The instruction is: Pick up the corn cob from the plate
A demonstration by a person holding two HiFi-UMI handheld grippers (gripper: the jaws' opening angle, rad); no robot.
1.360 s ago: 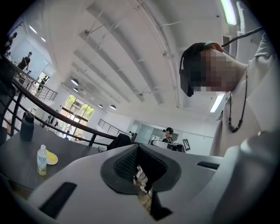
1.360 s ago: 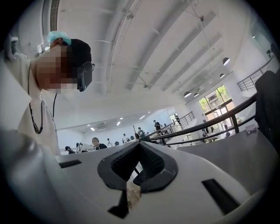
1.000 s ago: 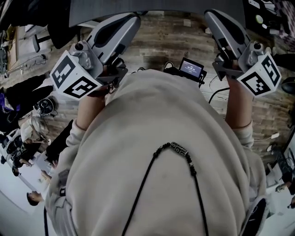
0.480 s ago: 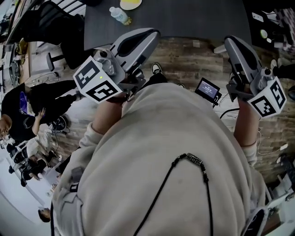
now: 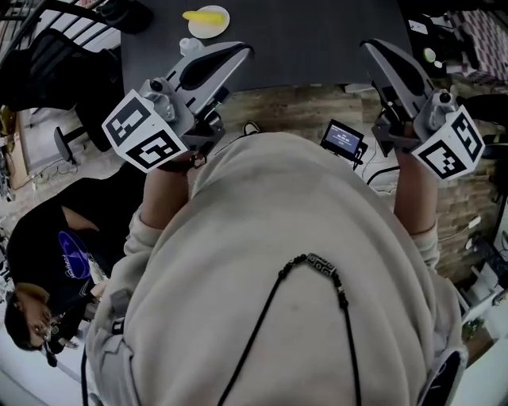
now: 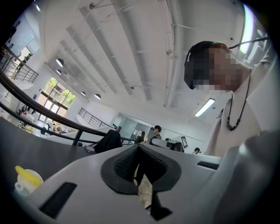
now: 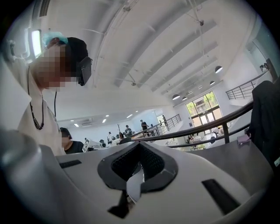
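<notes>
From my head view, looking down past my pale sweater, I hold the left gripper point(image 5: 235, 54) and the right gripper point(image 5: 371, 49) up close to my chest, tips pointing out toward the dark table point(image 5: 317, 36). The corn cob point(image 5: 202, 14) lies on its small plate point(image 5: 221, 24) at the table's far left, well apart from both claws and nearer the left one. In the left gripper view, the left gripper point(image 6: 139, 149) is clenched, pads together with nothing between them. The yellow cob point(image 6: 26, 173) and a bit of the plate point(image 6: 36, 179) show low at the left edge, off to the side of my jaws rather than ahead of them. In the right gripper view, the right gripper point(image 7: 139, 151) is likewise closed on nothing, and only bare table point(image 7: 245, 164) and railing show, no cob. I judge this a stage with the cob in neither claw; taking it would call for swinging the left claw to face the plate, parting its jaws, and reaching out across the table.
</notes>
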